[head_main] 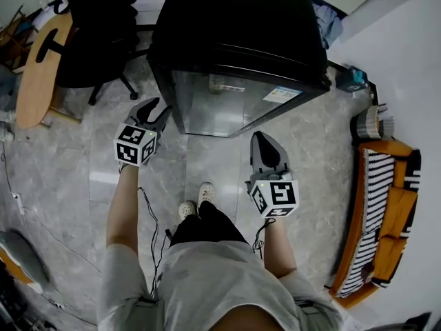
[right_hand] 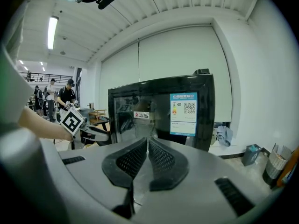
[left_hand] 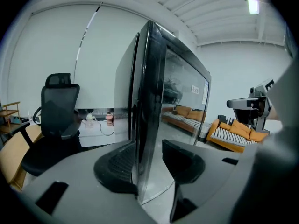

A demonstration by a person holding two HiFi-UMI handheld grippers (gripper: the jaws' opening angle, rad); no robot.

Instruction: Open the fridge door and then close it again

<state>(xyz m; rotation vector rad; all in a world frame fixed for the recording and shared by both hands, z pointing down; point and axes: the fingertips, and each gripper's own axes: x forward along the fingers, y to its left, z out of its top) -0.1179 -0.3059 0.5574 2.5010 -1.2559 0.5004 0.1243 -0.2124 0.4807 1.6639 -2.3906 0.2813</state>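
The black fridge stands ahead of me, its glossy door facing me and lying flush with the body. My left gripper is at the door's left front corner. In the left gripper view its jaws stand open, with the door's vertical edge between them and a gap at the right pad. My right gripper hovers in front of the right half of the door, a short way off it. In the right gripper view it is shut with nothing in it, pointing at the labelled door.
A black office chair and a wooden table stand to the fridge's left. An orange striped sofa lines the right wall. My feet are on the grey tiled floor. People stand far off at the left.
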